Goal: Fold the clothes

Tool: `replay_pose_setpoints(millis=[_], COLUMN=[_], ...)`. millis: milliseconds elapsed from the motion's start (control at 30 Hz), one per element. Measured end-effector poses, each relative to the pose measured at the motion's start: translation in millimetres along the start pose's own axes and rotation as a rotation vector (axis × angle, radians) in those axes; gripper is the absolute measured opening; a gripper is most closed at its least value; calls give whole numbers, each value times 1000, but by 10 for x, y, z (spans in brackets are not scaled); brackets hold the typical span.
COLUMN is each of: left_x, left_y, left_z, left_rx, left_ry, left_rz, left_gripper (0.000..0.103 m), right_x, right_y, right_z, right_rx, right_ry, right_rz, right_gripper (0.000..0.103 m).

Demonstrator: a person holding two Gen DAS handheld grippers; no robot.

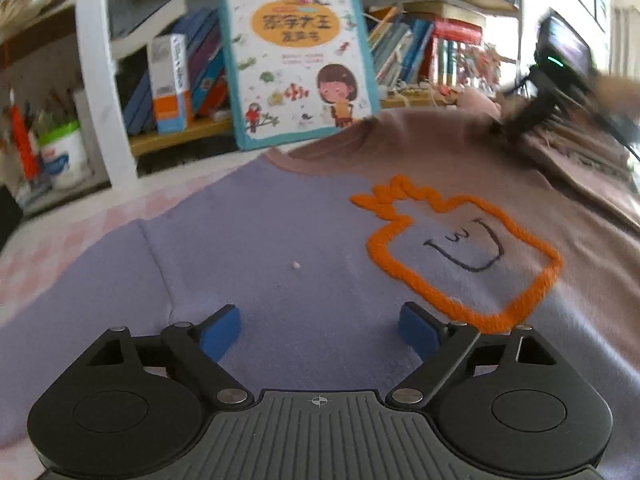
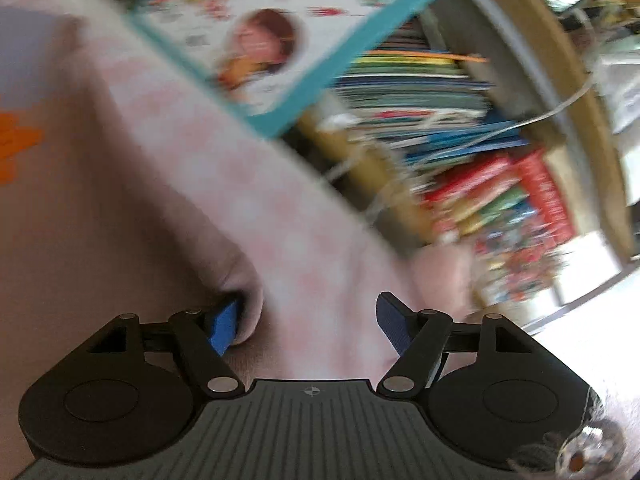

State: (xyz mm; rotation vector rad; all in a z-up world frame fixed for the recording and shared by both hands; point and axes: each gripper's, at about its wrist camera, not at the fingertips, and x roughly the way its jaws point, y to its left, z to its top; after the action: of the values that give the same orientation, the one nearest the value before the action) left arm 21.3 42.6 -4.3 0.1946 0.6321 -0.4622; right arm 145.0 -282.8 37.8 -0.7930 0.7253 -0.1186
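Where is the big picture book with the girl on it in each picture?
Left wrist view: the picture book stands upright at top centre, against the shelf behind the sweatshirt.
Right wrist view: the picture book is tilted, blurred, at top centre.
Shared landmark: the orange outline on the sweatshirt.

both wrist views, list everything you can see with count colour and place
sweatshirt: one, purple and dusty pink with an orange outlined figure on the chest, spread flat on the table
tablecloth: one, pink and white check, under the sweatshirt
picture book: one, white cover with teal border, standing against the shelf behind the collar
shelf books: many, mixed colours, in rows on the wooden shelf
white tub: one, white with green rim, far left by the pens
left gripper: one, black with blue pads, open above the purple front, nothing between its pads
right gripper: one, black with blue pads, open at the pink fabric edge, which one pad touches; view blurred
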Motion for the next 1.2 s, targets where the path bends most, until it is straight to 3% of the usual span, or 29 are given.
replay_pose_setpoints(millis=[67, 133, 233, 267, 400, 500, 600, 767, 833, 900, 967, 1000, 1033, 1133, 1200], left_x=[-5, 0, 8, 9, 11, 9, 8, -2, -4, -3, -3, -1, -1, 1, 2], left_y=[4, 42, 46, 48, 52, 54, 36, -12, -17, -18, -20, -20, -13, 3, 8], left_z=[-2, 1, 7, 7, 10, 12, 13, 9, 7, 9, 11, 8, 7, 5, 6], left_rx=[2, -15, -14, -13, -13, -10, 1, 28, 31, 32, 32, 31, 27, 19, 17], left_ry=[0, 4, 6, 6, 6, 6, 3, -3, -4, -4, -4, -4, -3, -1, 0], left_rz=[-5, -10, -6, -5, -4, -2, 9, 36, 39, 40, 41, 39, 36, 29, 28], left_gripper=[91, 93, 94, 94, 94, 94, 95, 97, 97, 97, 97, 97, 97, 98, 98], right_x=[180, 331, 380, 341, -139, -592, -1009, -1464, -1527, -1515, -1474, -1459, -1458, -1384, -1218], right_y=[-91, -160, -356, -428, -425, -49, 329, 493, 553, 550, 469, 418, 383, 178, -94], right_z=[89, 128, 86, 55, -208, -521, -819, -1203, -1232, -1253, -1256, -1247, -1237, -1197, -1175], right_rx=[3, -37, -16, 29, 211, 175, 123, 175, 194, 223, 267, 290, 282, 177, 182], right_ry=[-4, 17, 28, 27, -6, -14, -4, 53, 71, 79, 95, 102, 111, 102, 126], right_rz=[-72, -208, -259, -241, 27, 186, 220, 351, 370, 370, 393, 410, 381, 166, 25], right_gripper=[69, 65, 65, 65, 66, 65, 64, 49, 36, 31, 19, 4, 4, 4, 4])
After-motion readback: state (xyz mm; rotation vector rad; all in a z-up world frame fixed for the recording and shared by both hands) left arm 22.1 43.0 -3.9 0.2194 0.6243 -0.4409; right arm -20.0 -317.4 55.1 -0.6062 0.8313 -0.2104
